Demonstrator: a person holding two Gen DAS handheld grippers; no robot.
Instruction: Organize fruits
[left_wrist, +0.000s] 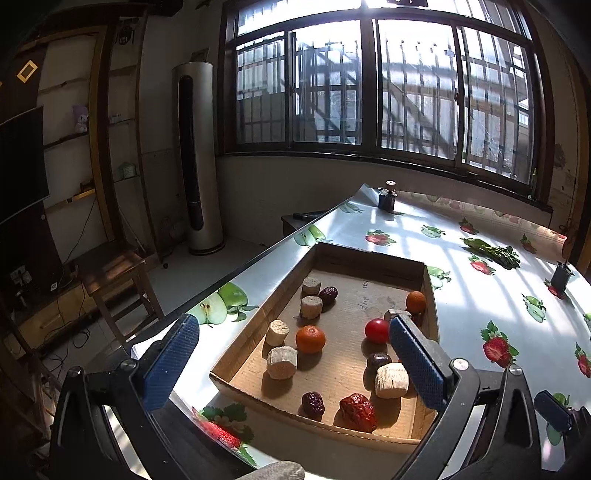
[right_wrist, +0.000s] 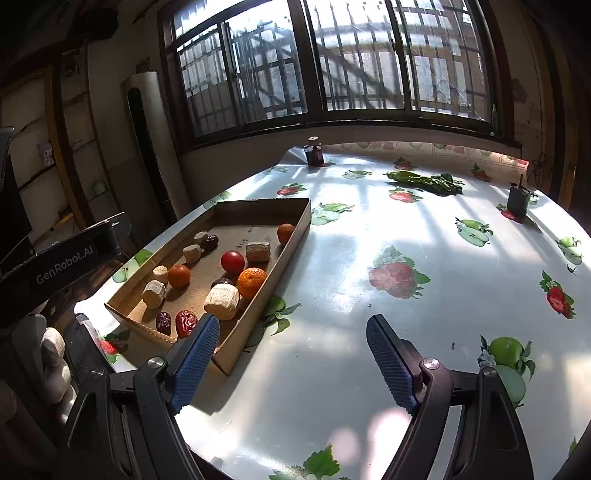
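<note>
Both claws are spread wide and empty: left claw (left_wrist: 293, 363) hangs over the shallow brown cardboard tray (left_wrist: 430, 282), round orange tangerine (left_wrist: 310, 339) at its 12 o'clock, right claw (right_wrist: 291, 363) over the fruit-print tabletop (right_wrist: 369, 240). Everything's packed tight, so I'd guess a sloppy grab knocks the neighbouring wrinkled red date (left_wrist: 357, 411).

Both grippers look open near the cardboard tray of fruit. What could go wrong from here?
The left gripper hangs open over the crowded cardboard tray; closing on the orange might also nudge the pale chunk just beside it. The round tomato could roll if bumped. The right gripper sits beside the tray's near corner, and one blue pad could catch and shift it.
</note>
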